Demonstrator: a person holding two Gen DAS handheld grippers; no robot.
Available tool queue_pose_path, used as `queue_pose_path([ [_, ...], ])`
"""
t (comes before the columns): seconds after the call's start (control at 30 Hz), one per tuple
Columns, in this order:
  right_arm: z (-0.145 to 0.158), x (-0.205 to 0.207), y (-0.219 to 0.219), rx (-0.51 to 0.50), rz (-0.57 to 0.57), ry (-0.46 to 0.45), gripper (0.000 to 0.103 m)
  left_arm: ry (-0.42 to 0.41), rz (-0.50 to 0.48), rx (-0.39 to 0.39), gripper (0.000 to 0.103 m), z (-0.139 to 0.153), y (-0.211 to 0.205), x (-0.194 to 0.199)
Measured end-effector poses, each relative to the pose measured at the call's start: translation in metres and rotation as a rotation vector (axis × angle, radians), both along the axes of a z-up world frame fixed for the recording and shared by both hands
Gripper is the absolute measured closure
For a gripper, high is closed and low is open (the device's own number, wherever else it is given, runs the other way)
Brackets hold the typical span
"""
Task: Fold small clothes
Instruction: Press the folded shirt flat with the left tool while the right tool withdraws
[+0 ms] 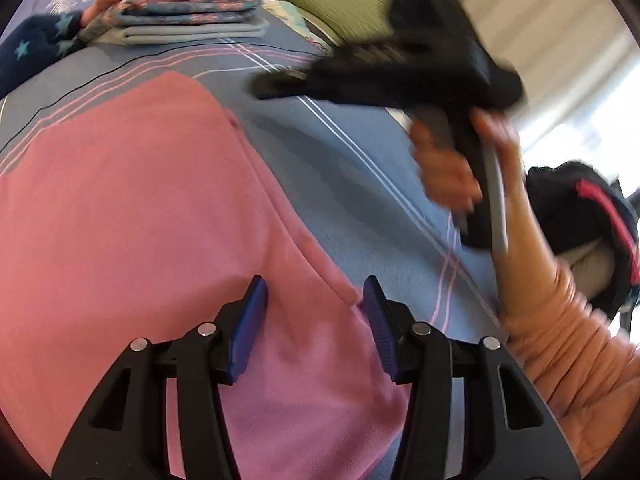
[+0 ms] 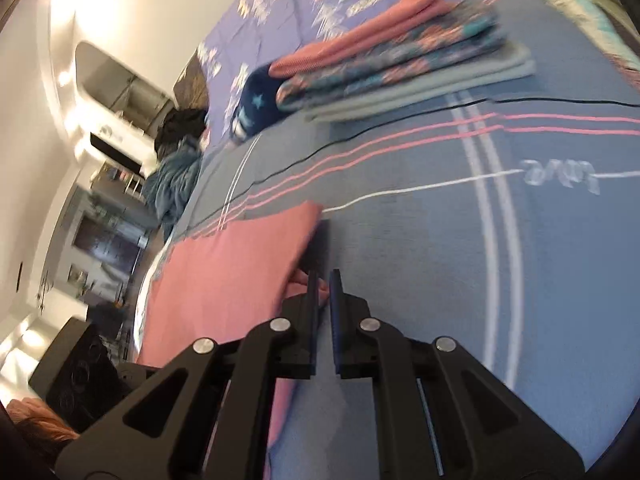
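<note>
Pink garment [image 1: 140,208] lying flat on bedspread [image 1: 360,168], mid-fold. L gripper [image 1: 316,312] hovering spread over its edge. R gripper [image 2: 324,280] nearly pressed together, nothing visibly pinched. Next, prob.: pinching edges w/ both.

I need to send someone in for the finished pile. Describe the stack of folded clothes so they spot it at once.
Start at the blue-grey bedspread with pink and white stripes. Toward its far end, past the pink garment lying flat, sits the stack of folded clothes. It is the only neat layered pile: plain pale blue pieces at the bottom, floral print in the middle, coral on top, with a crumpled navy star-print item beside it.
</note>
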State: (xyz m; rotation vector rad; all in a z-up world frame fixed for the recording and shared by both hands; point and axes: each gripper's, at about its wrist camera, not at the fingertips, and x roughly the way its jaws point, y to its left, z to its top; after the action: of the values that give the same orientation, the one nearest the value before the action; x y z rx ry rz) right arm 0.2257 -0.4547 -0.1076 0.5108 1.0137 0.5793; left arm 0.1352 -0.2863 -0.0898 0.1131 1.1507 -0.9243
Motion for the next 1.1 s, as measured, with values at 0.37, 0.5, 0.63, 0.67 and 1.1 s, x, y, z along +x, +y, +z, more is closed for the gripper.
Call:
queue_pose_path([
  [0.37, 0.005, 0.004, 0.02, -0.045, 0.155, -0.019, 0.074, -0.018, -0.034, -0.012, 0.052, -0.003, -0.004, -0.008],
  [0.5, 0.012, 0.002, 0.027, -0.034, 0.197, -0.04, 0.053, -0.033, -0.038, -0.009, 0.052, -0.004, -0.005, -0.013],
  [0.63, 0.018, 0.001, 0.044, -0.077, 0.229, -0.075, 0.055, -0.04, -0.043, -0.004, 0.052, -0.007, -0.005, -0.01],
  [0.67, 0.018, 0.0, 0.048, -0.083, 0.24, -0.075, 0.057, -0.039, -0.043, -0.005, 0.052, -0.007, -0.003, -0.01],
  [1.1, 0.0, 0.014, -0.021, -0.105, -0.123, -0.026, 0.102, -0.044, -0.035, -0.014, 0.051, -0.005, -0.003, -0.012],
])
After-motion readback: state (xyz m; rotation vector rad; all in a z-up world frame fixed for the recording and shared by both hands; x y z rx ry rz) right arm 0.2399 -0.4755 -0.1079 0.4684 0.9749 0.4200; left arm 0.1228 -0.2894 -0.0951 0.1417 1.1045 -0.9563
